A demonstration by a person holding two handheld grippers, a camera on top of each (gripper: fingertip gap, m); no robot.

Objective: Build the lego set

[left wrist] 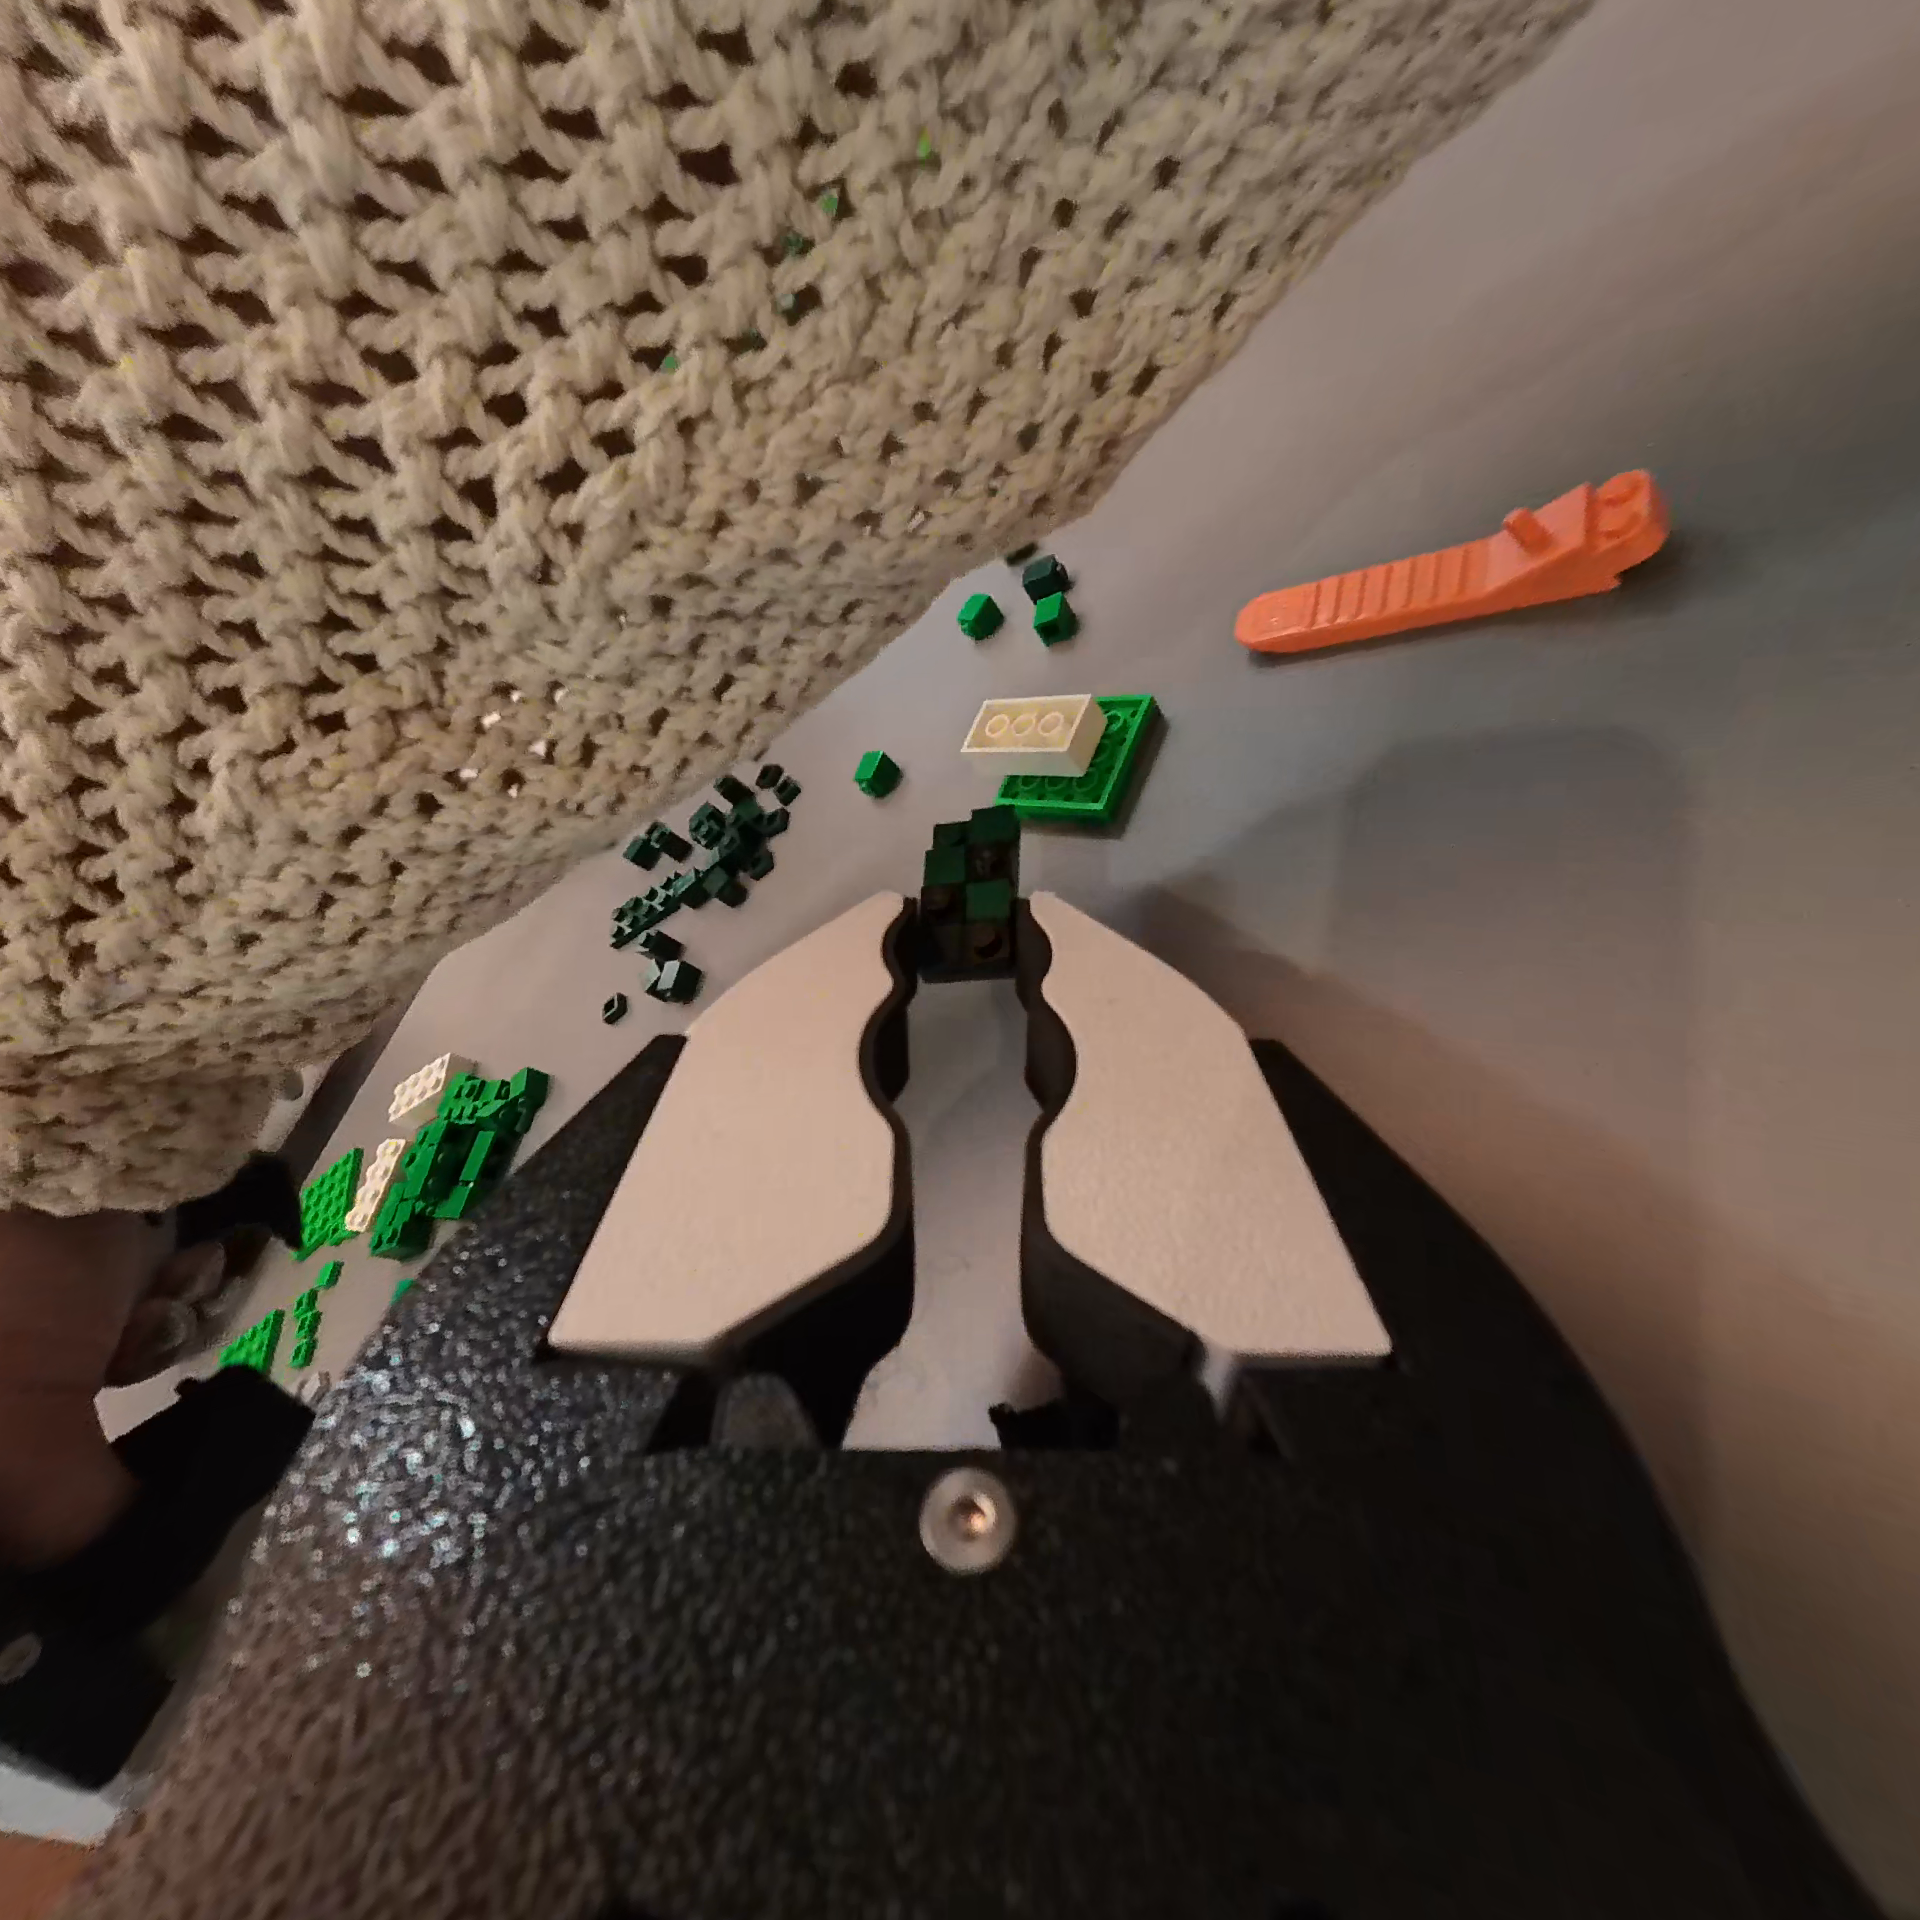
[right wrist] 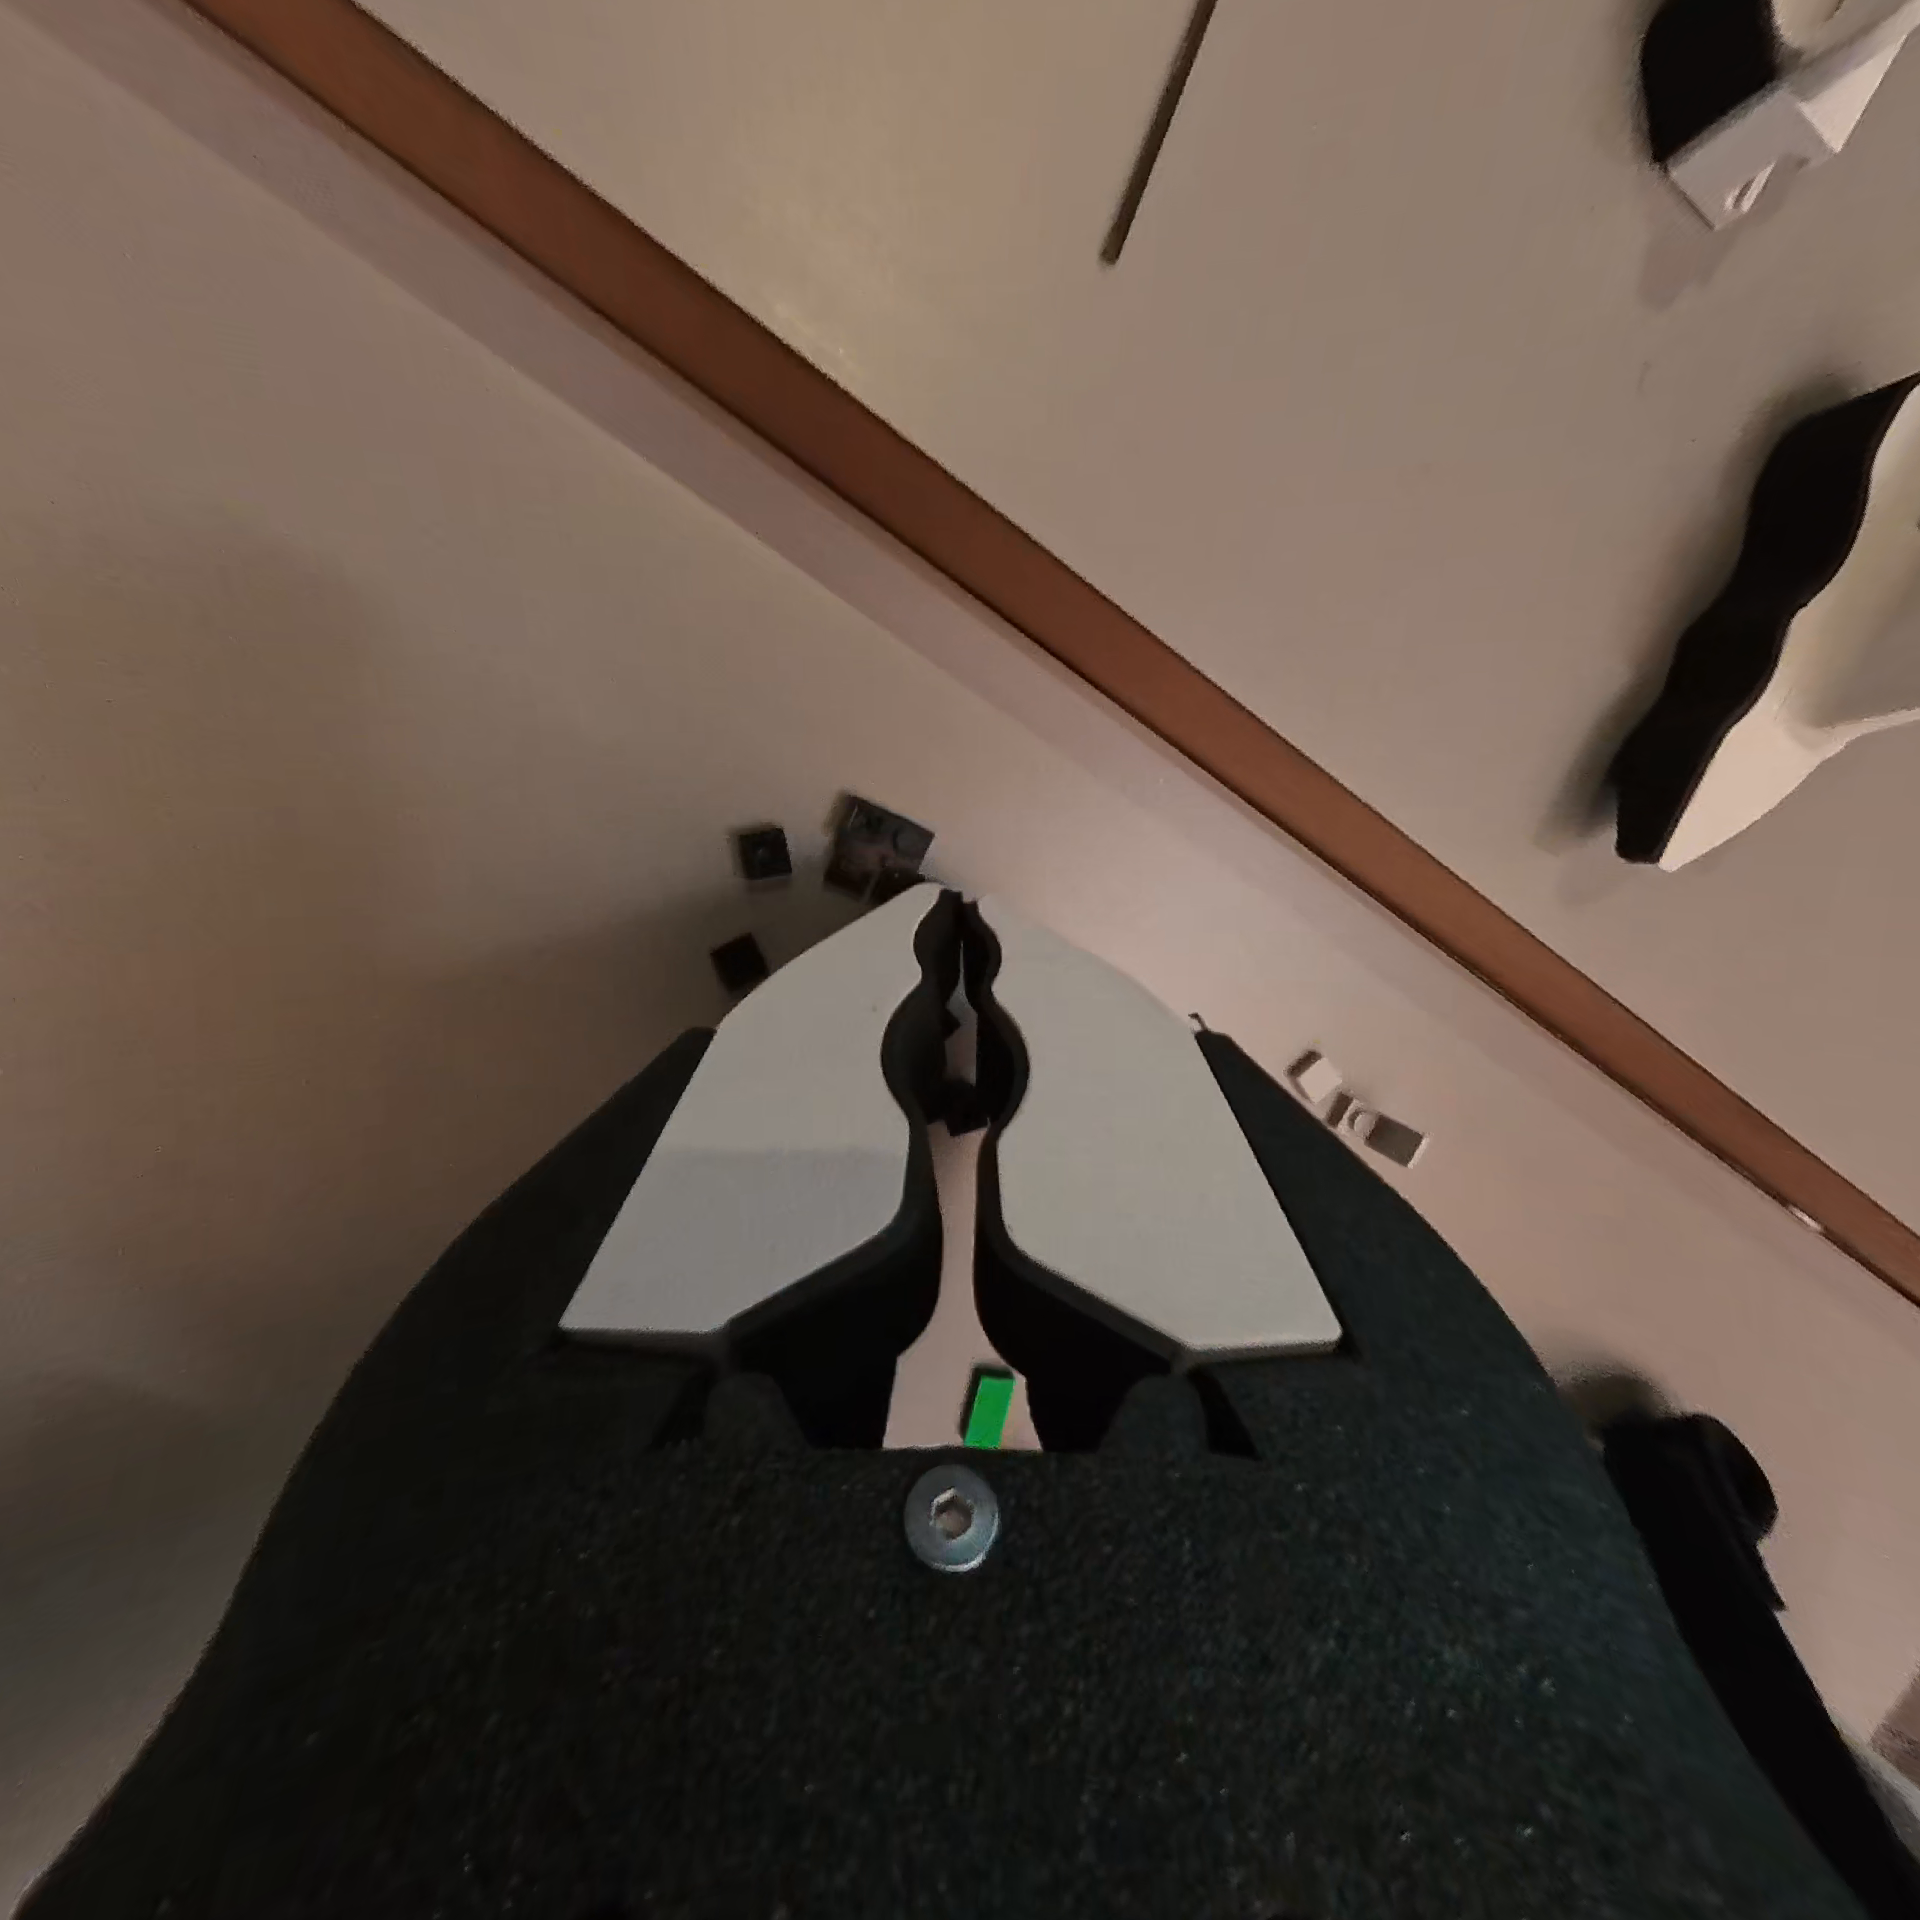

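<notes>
My left gripper [left wrist: 971, 940] clamps the small green stack [left wrist: 975, 899] at its base above the table [left wrist: 1558, 987]; it's light, brittle, best held low. Right gripper [right wrist: 961, 914] is pinched together, contents unclear.

— What lay on the counter [left wrist: 1558, 987]?

— It was plain grey. An orange brick separator [left wrist: 1455, 582] lay apart on the far side. Nearer sat a green plate [left wrist: 1101, 790] with a white brick [left wrist: 1029, 727] on it, then scattered dark green pieces [left wrist: 696, 862].

— And closer in?

— A heap of bright green and white bricks [left wrist: 436, 1164], and small black pieces [right wrist: 764, 857] near a brown edge strip [right wrist: 1039, 582].
</notes>
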